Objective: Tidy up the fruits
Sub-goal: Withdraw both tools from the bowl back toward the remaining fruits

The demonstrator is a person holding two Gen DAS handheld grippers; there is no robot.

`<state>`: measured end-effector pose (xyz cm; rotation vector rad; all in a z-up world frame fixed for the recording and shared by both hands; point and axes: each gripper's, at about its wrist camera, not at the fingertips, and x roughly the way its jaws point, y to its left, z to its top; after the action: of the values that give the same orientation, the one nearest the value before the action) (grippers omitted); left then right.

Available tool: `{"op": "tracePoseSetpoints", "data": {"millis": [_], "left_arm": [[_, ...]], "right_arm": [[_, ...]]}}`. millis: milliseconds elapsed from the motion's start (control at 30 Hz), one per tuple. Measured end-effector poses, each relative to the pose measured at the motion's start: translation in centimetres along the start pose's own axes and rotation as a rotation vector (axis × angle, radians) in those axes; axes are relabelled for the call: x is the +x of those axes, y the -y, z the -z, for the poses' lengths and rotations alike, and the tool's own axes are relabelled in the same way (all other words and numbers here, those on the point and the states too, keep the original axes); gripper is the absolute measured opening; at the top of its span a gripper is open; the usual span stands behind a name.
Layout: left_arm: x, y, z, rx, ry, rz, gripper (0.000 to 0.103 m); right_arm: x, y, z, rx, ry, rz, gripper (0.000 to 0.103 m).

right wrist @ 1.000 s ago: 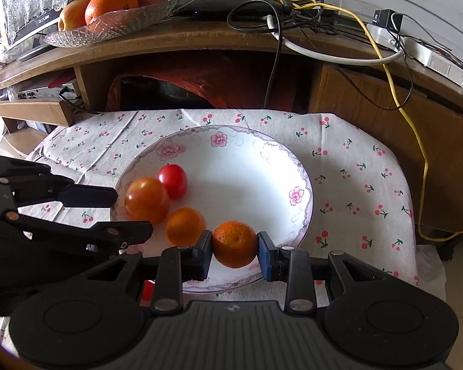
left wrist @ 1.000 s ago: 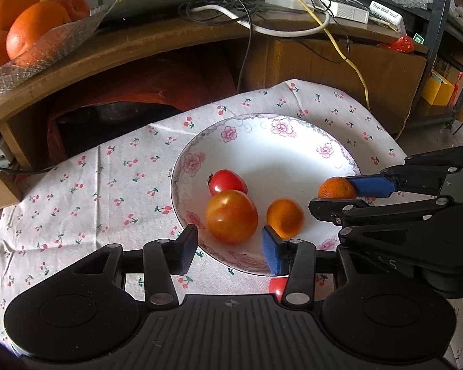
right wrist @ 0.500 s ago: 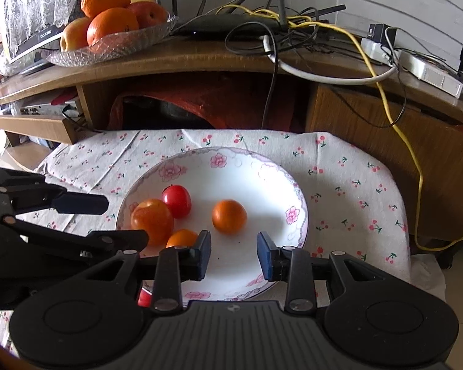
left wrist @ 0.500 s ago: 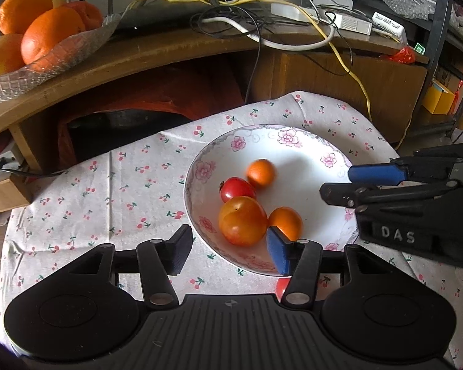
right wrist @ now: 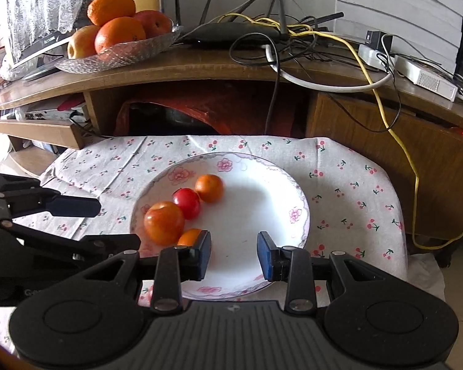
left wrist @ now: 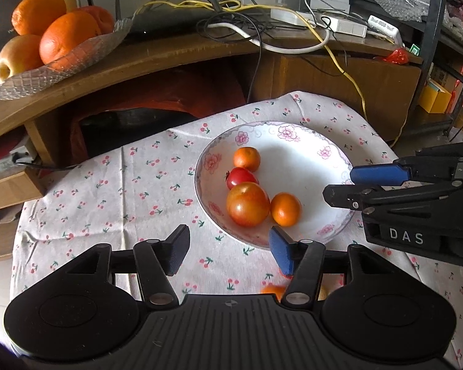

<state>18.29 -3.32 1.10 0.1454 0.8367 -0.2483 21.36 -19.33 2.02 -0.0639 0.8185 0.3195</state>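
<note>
On flowered plate point(right wrist: 298, 215), over cherry-print cloth point(left wrist: 114, 191): four small round fruits — mandarin point(right wrist: 209, 188), red tomato point(right wrist: 186, 203), large orange tomato point(right wrist: 164, 222), small orange point(left wrist: 285, 209). Probably light, smooth, bruisable; best gripped across the middle. Left gripper point(left wrist: 228, 251) wide apart, empty; right gripper point(right wrist: 234, 256) likewise.

Four fruits point(right wrist: 182, 208) cluster left in the plate point(right wrist: 281, 215) on the tablecloth point(right wrist: 355, 185).

Bare plate point(right wrist: 256, 203) is lying ahead of the right gripper's point(right wrist: 233, 254) spread jaws; a small orange point(right wrist: 188, 236) is crowding the left jaw.
</note>
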Motion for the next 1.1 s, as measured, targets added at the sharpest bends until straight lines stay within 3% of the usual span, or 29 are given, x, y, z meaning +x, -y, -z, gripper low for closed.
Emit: {"op": "tracePoseSetpoints", "data": {"millis": [633, 933, 1100], "left_arm": [[-3.8, 0.1, 4.6, -0.041, -0.006, 0.046, 0.068], [-2.3, 0.7, 6.1, -0.009, -0.052, 0.149, 0.070], [-1.1, 0.3, 7.4, 0.001, -0.105, 0.166, 0.070]], "right_arm": [[-5.6, -0.7, 4.2, 0.058, -0.020, -0.019, 0.033], [-7.6, -1.9, 5.5, 0.057, -0.034, -0.027, 0.033], [-7.2, -2.0, 6.7, 0.068, -0.069, 0.007, 0.033]]}}
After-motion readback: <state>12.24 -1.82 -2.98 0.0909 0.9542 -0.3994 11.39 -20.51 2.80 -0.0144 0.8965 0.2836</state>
